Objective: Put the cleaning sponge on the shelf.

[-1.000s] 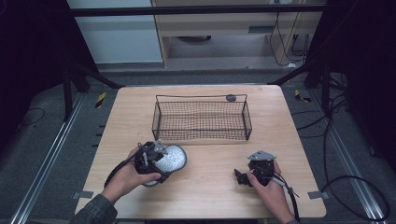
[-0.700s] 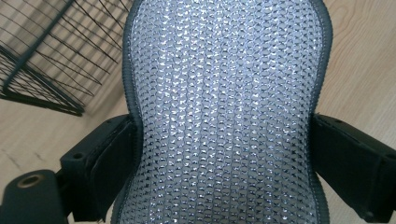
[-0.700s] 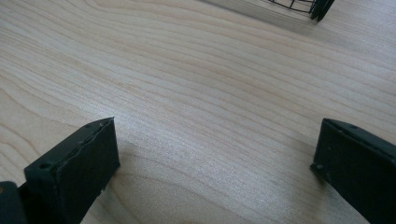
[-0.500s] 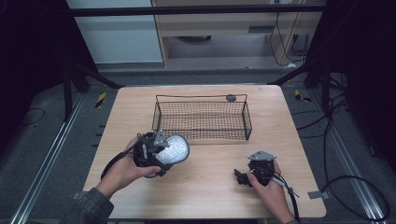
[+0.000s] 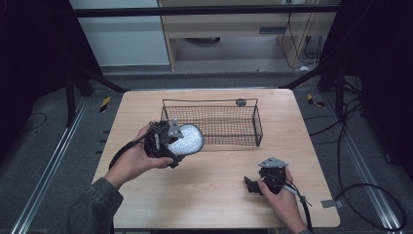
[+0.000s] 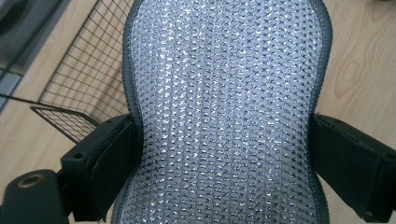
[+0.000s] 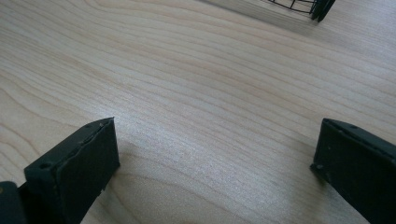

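Silver mesh pad (image 5: 189, 140) clamped across its middle by left gripper (image 5: 171, 141); carry level past wire basket (image 5: 257, 127) rim just ahead, then release. Right gripper (image 5: 252, 185) idle, spread wide.

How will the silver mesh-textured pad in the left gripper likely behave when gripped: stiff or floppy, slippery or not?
The pad probably has some stiffness: it juts past the left gripper without drooping. Its bumpy weave likely resists slipping. It seems light, carried in one hand.
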`<state>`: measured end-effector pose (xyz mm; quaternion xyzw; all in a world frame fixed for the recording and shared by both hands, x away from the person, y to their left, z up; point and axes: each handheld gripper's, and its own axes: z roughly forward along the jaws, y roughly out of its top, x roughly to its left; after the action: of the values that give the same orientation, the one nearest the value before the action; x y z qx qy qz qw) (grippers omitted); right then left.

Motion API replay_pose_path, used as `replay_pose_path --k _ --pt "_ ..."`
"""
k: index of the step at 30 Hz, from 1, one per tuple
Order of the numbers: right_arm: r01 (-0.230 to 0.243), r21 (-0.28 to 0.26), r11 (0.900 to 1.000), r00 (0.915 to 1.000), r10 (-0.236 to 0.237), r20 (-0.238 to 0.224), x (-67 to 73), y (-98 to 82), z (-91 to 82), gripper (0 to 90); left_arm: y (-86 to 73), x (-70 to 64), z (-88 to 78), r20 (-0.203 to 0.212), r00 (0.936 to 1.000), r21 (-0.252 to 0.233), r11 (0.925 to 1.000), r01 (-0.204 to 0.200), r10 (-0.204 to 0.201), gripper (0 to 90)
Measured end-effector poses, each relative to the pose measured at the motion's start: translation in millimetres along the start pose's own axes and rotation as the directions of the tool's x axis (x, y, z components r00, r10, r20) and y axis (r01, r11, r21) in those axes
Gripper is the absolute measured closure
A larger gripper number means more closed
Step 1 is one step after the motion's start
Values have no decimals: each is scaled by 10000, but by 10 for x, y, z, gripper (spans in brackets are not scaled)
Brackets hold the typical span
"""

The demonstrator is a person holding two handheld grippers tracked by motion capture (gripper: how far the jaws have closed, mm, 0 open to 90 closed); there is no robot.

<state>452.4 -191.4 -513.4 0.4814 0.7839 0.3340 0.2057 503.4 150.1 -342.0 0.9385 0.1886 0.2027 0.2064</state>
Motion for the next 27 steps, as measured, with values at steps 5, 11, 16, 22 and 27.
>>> replay_pose_path --k 5,11,16,22,27 --pt "-3 4 10000 10000 3 12 2 7 5 3 46 127 31 280 9991 -299 9990 331 -323 84" --pt "-17 8 10000 10000 17 17 4 6 5 3 167 283 35 142 9997 -297 9993 219 -215 85" --pt "51 -6 10000 10000 -51 41 0 5 7 3 260 390 4 -4 9999 -408 9991 145 -145 86" --pt "76 -24 10000 10000 -76 35 -2 5 8 3 323 500 51 -125 9999 -260 9997 -26 23 87" --pt "70 -36 10000 10000 -70 32 -1 4 8 4 380 582 124 -354 9993 -102 9999 -106 102 88"
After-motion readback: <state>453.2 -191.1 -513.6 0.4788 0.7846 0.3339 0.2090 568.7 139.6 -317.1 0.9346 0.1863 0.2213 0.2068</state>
